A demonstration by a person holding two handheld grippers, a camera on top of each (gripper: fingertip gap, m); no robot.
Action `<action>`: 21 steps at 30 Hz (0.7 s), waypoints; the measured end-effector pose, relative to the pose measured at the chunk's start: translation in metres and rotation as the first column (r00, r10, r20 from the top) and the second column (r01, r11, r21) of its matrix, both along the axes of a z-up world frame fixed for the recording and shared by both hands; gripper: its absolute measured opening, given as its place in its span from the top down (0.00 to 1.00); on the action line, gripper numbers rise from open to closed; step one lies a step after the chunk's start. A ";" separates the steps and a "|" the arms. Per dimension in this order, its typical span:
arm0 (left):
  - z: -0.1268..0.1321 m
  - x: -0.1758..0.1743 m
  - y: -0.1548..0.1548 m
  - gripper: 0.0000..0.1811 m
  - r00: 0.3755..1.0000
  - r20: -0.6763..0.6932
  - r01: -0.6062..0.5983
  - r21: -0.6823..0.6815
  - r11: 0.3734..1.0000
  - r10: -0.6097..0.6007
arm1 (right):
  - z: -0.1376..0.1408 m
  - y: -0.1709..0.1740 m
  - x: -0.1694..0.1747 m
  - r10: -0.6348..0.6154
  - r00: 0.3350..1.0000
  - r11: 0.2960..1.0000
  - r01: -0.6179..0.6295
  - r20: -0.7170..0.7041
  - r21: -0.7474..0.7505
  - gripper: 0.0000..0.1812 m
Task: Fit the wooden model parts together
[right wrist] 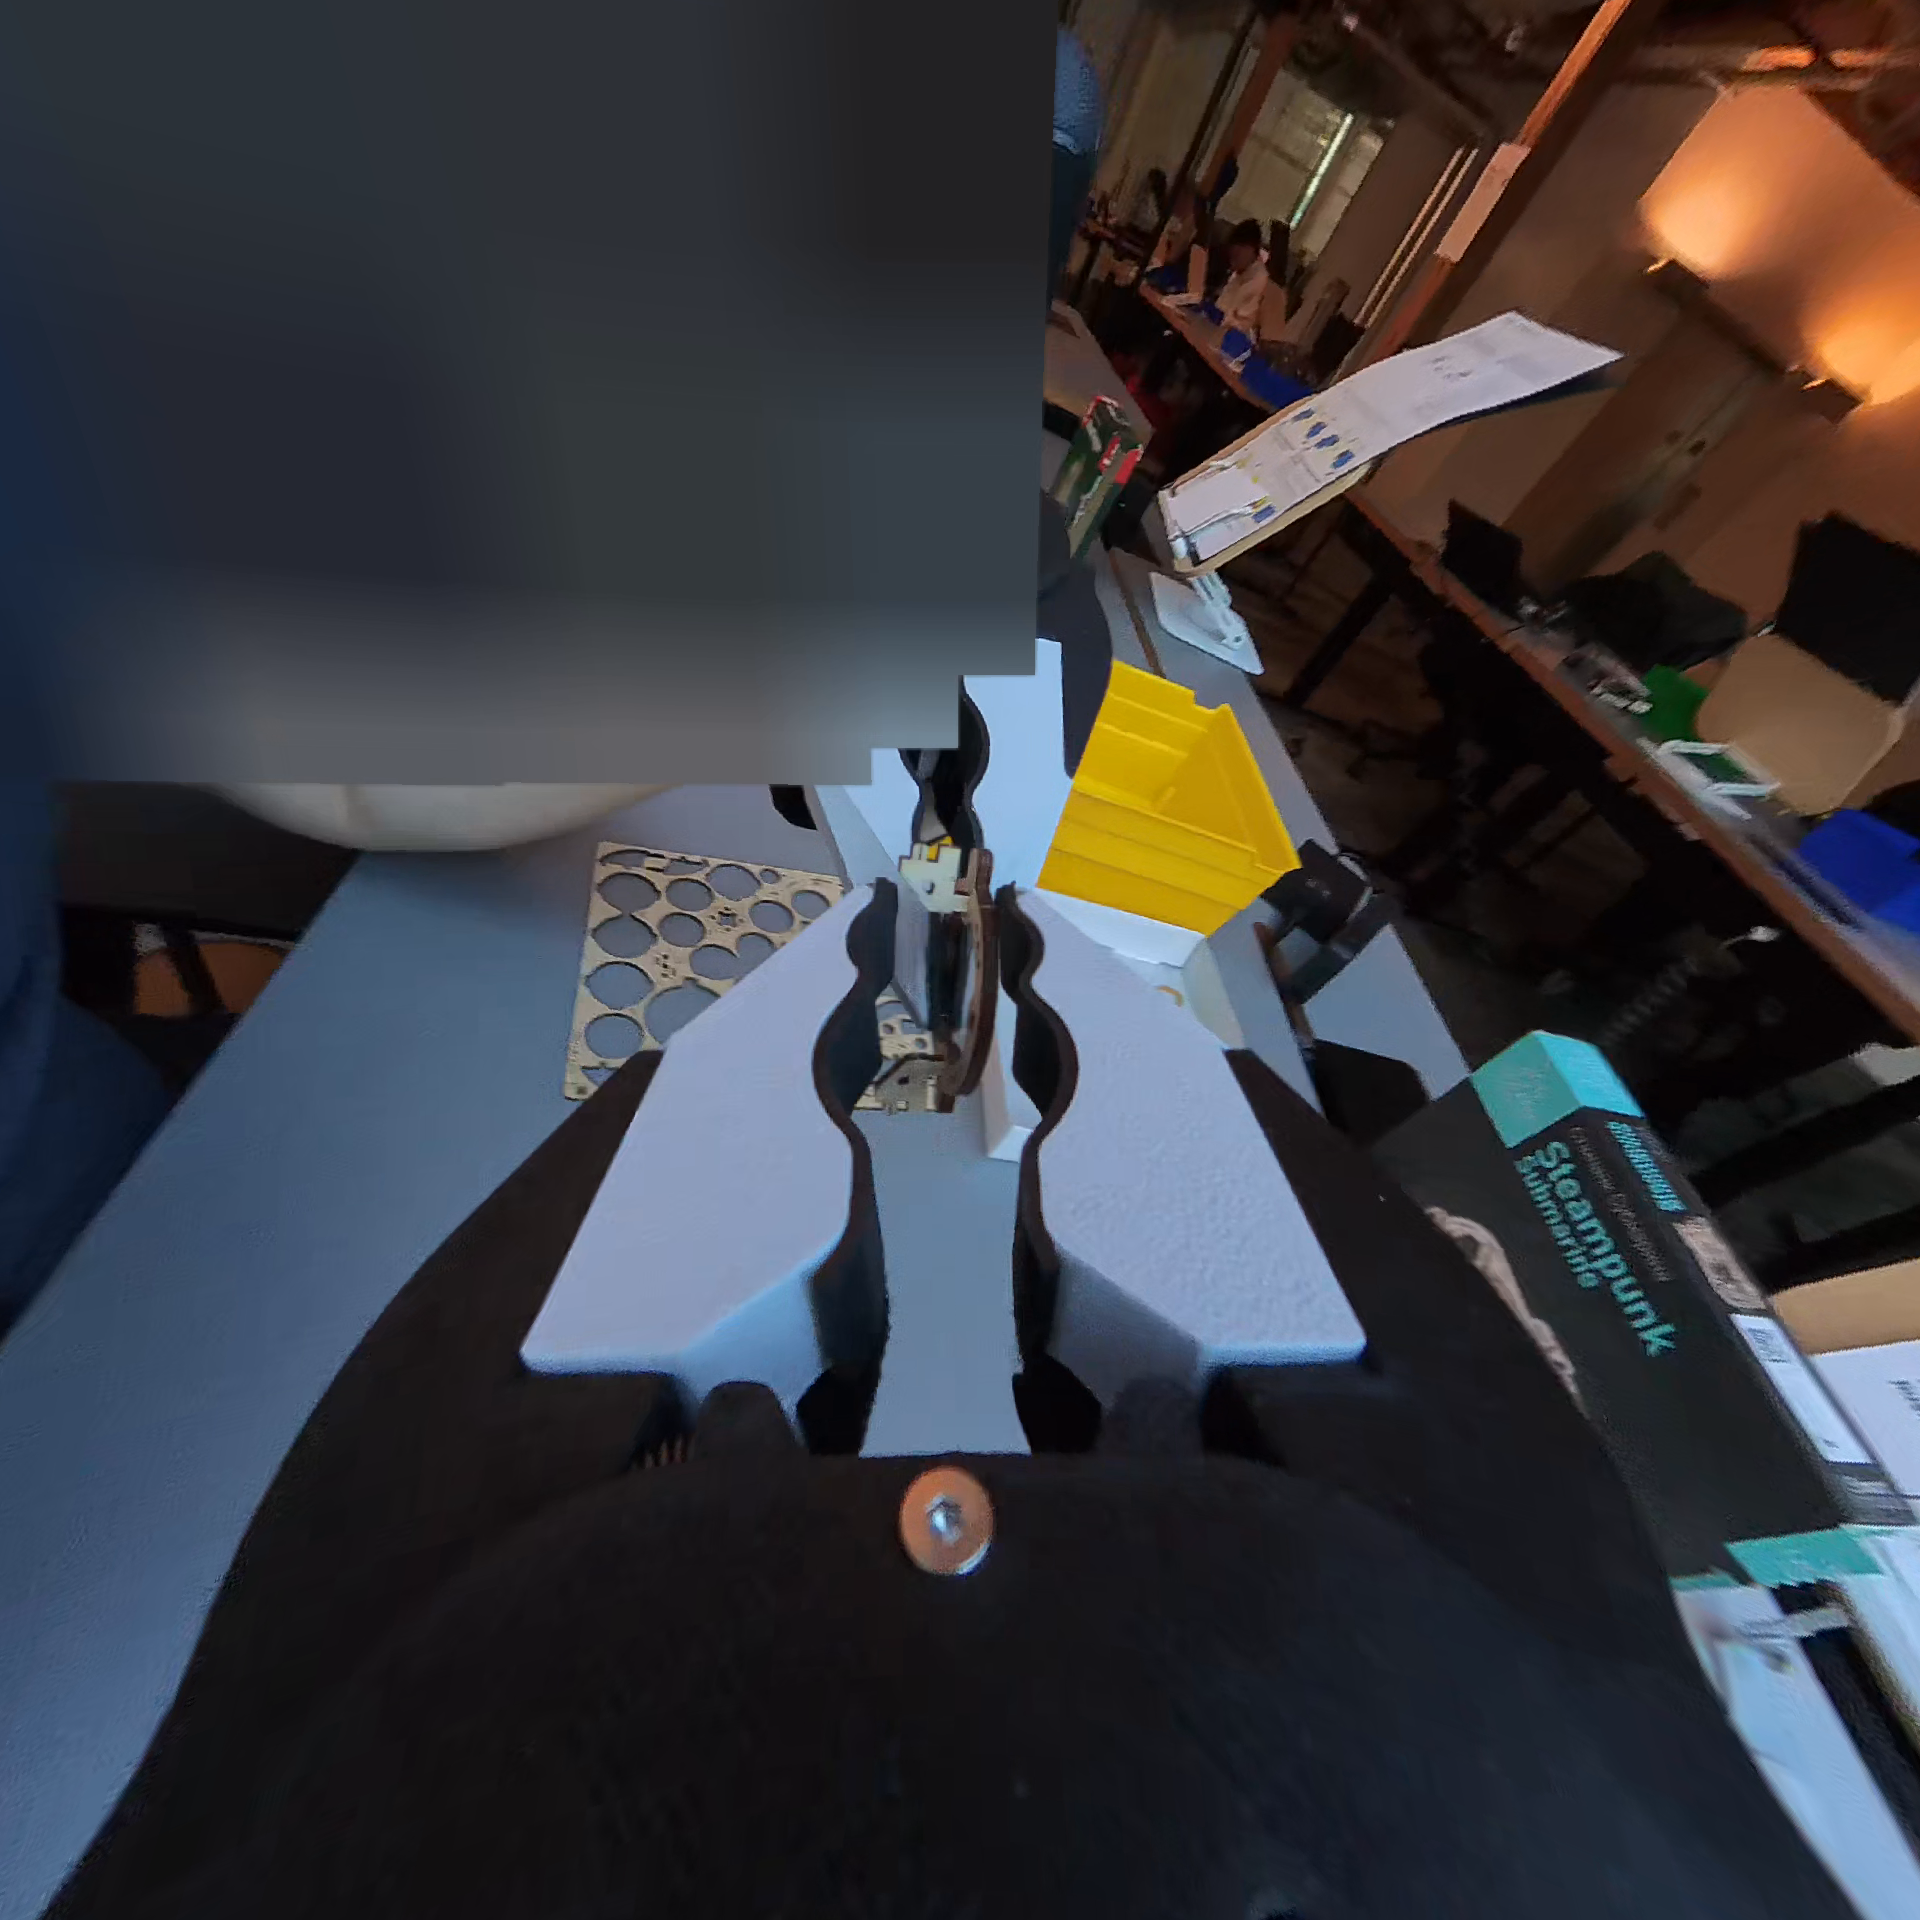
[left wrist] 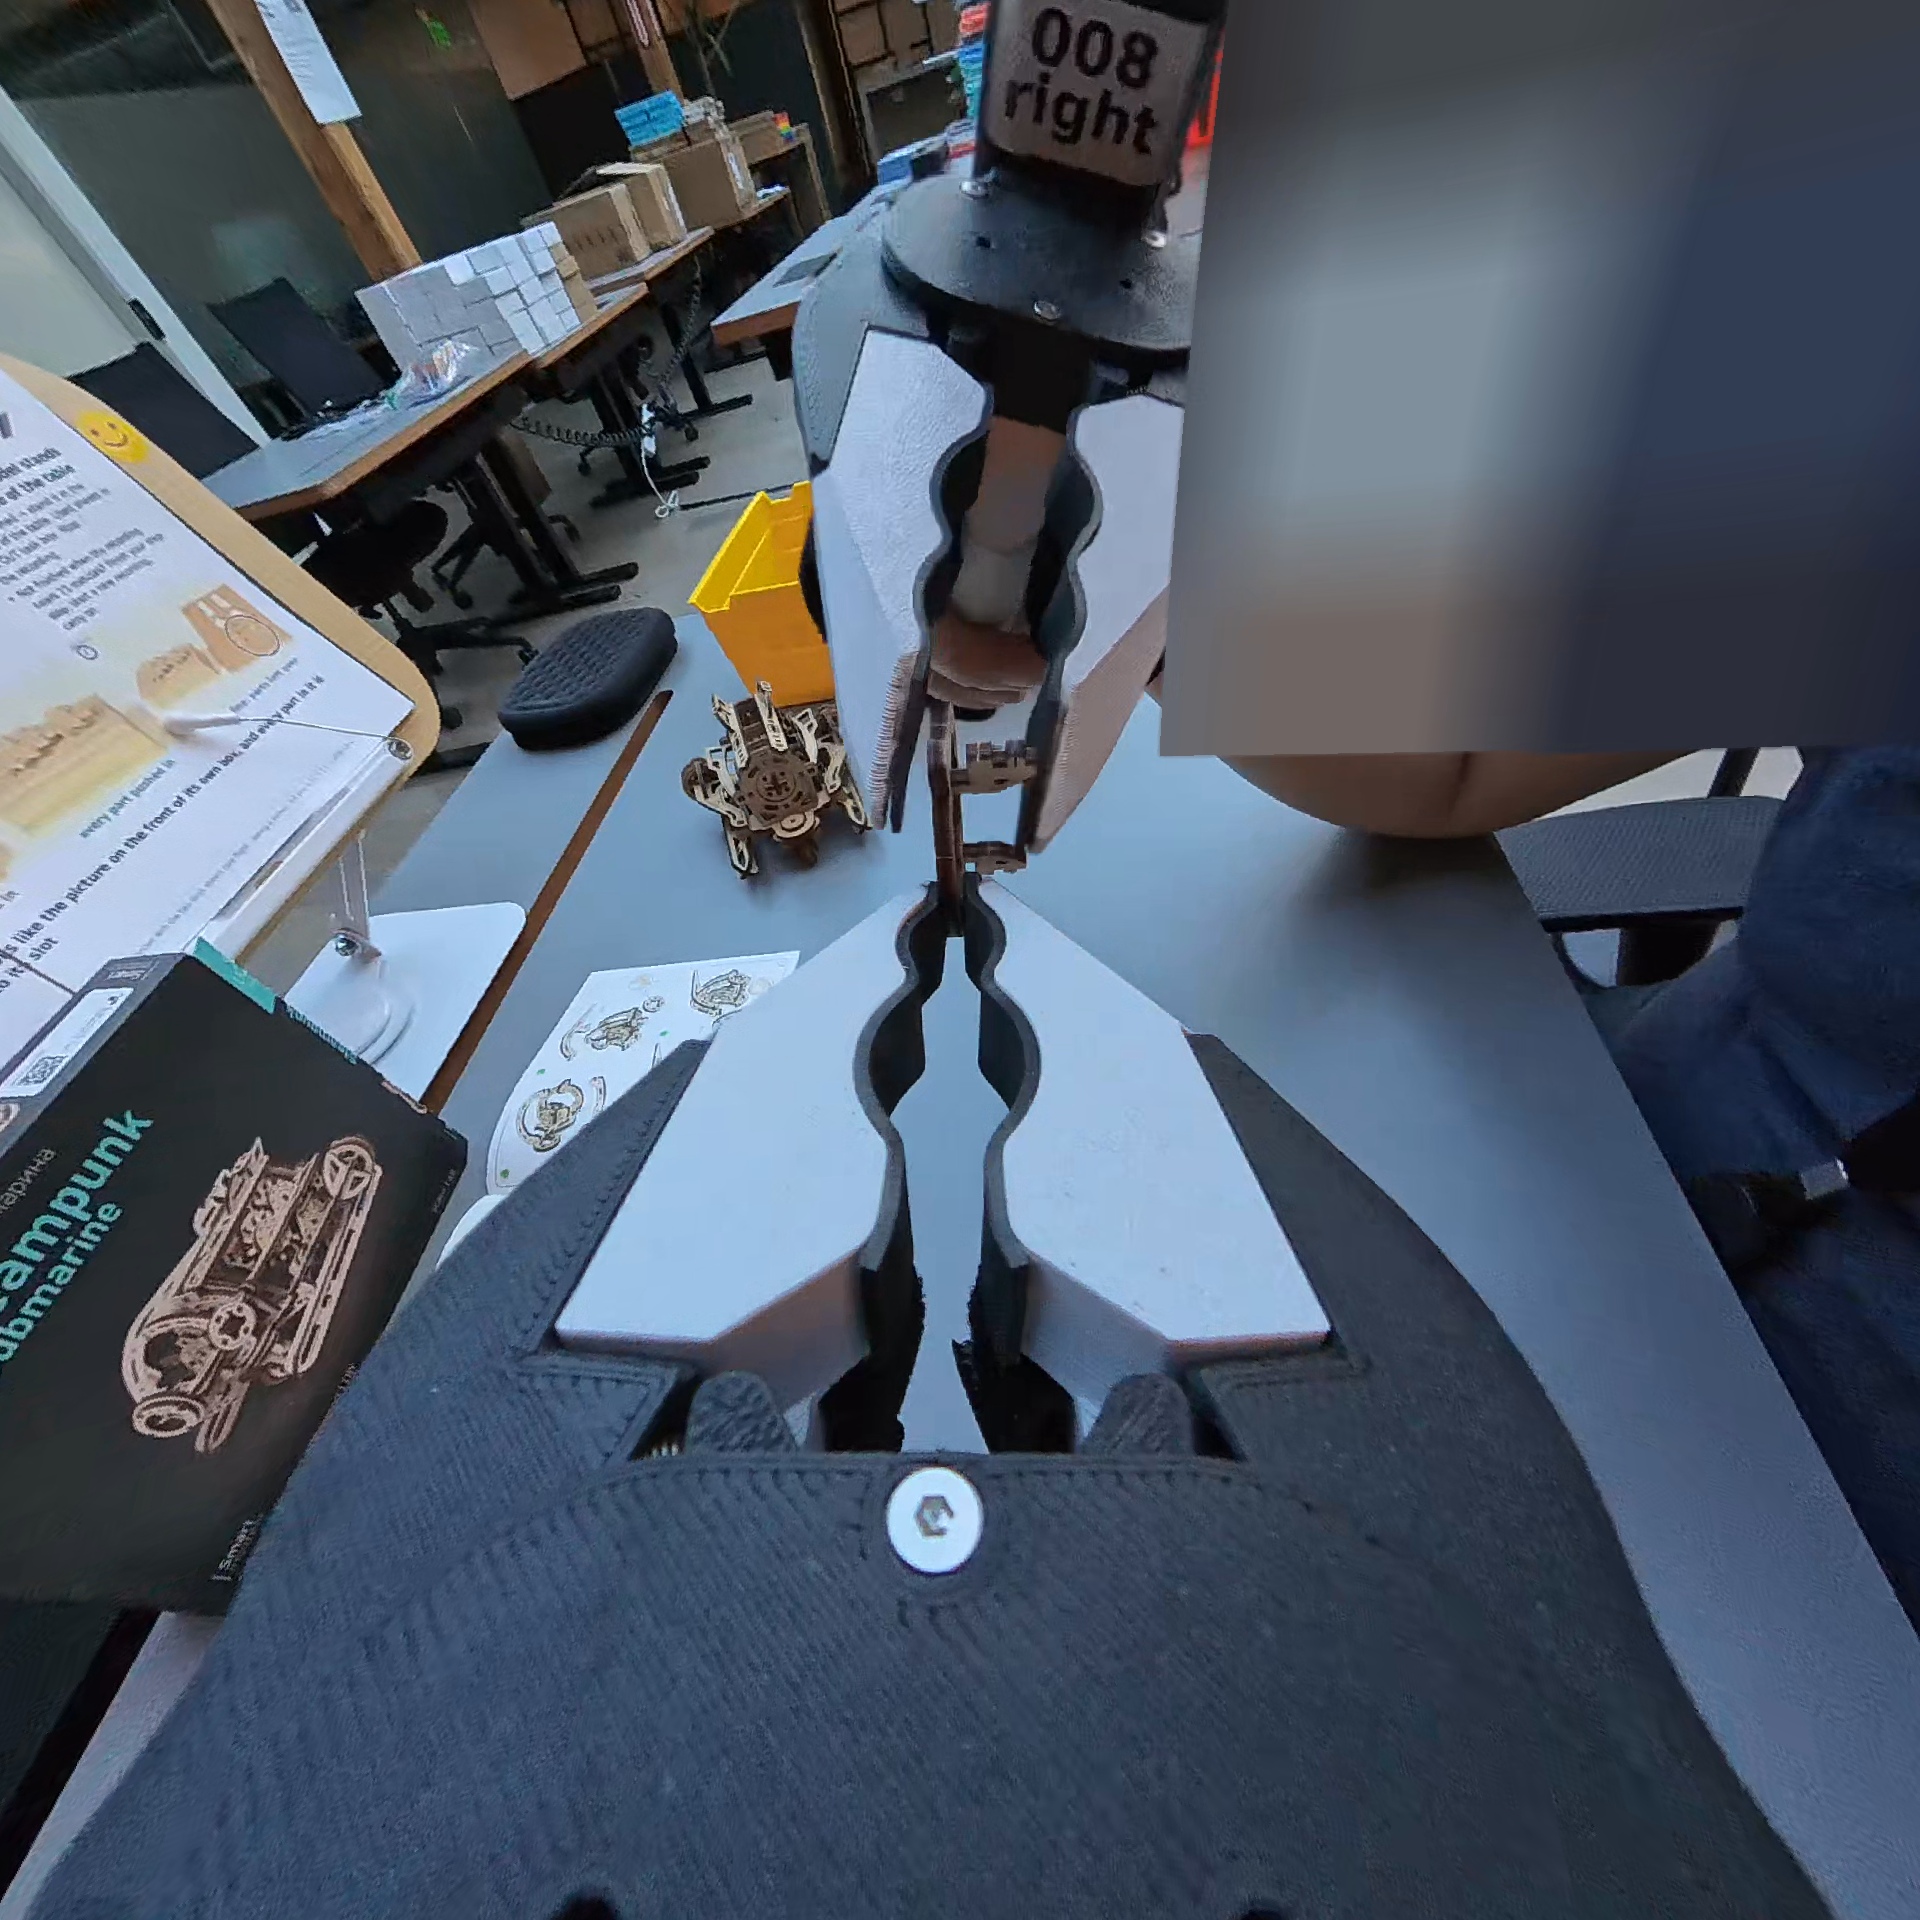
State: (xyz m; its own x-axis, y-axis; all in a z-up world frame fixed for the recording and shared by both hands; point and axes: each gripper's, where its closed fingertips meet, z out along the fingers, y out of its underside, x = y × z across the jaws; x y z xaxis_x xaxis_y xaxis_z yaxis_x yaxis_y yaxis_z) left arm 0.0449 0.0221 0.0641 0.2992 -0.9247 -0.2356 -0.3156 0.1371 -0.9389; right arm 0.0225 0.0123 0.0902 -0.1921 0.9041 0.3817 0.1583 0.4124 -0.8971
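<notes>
My left gripper [left wrist: 951, 899] is shut on the lower edge of a thin dark wooden plate [left wrist: 943, 800] that stands upright above the grey table [left wrist: 1299, 1039]. My right gripper [left wrist: 966, 821] comes in from the far side, facing the left one tip to tip. Small tabbed wooden cross pieces [left wrist: 995, 771] stick out from the plate between its fingers. In the right wrist view the right gripper [right wrist: 943, 909] is closed on this wooden part [right wrist: 961, 997], and the left gripper's fingers [right wrist: 1023, 769] show just beyond it. A partly built wooden model [left wrist: 774, 784] stands on the table to the left.
A yellow bin [left wrist: 758, 592] stands behind the model. A dark kit box [left wrist: 187, 1268] and a sheet on a stand [left wrist: 156, 644] are at the left. A booklet [left wrist: 623, 1039] lies near. A punched-out wood sheet [right wrist: 675, 956] lies on the table. A person's arm [left wrist: 1455, 795] rests at the right edge. My left and right fingertips are right by each other.
</notes>
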 end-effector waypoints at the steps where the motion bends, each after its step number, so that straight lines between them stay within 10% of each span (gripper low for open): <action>1: 0.000 0.000 0.001 1.00 1.000 -0.004 -0.007 0.009 1.000 0.007 | 0.000 0.000 0.000 0.004 1.000 1.000 -0.004 0.004 -0.025 0.90; 21: -0.005 0.007 -0.012 1.00 0.997 -0.019 0.072 -0.026 0.997 -0.073 | -0.003 -0.012 -0.001 0.024 0.999 0.997 -0.026 0.021 0.077 0.92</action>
